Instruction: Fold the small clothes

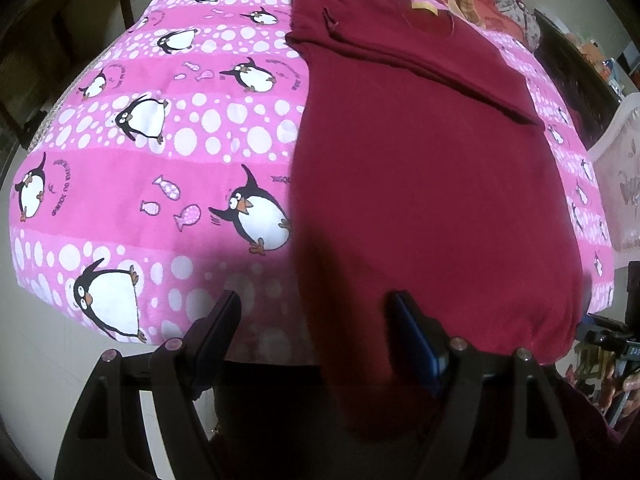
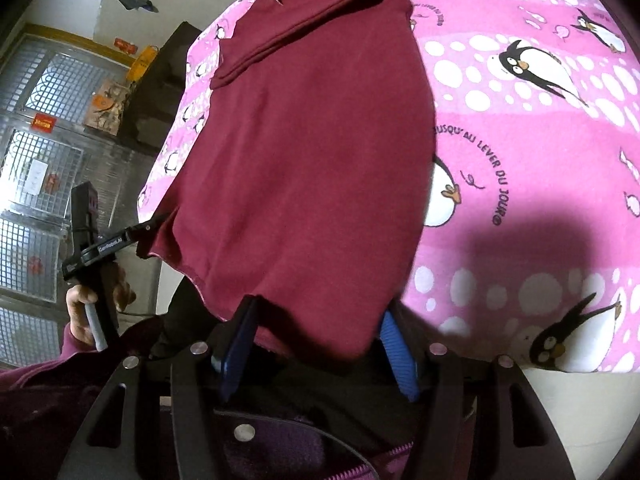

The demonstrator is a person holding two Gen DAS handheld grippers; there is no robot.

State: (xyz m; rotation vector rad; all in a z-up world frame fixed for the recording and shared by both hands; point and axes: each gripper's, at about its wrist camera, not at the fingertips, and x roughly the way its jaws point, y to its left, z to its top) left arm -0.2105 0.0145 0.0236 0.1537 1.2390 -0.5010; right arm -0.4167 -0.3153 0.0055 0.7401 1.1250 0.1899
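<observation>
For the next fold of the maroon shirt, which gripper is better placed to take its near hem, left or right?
Probably the right gripper: its open jaws straddle the maroon shirt at the near hem. The left gripper is open too, but only one jaw is at the cloth; the other is over the pink blanket.

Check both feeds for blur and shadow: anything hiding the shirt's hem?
Left wrist: the shirt is blurred and in shadow near the left claw, its hem edge smeared; the sheet is sharp. Right wrist: hem blurred by the right claw, a shadow lies on the sheet; fisheye bends both.
</observation>
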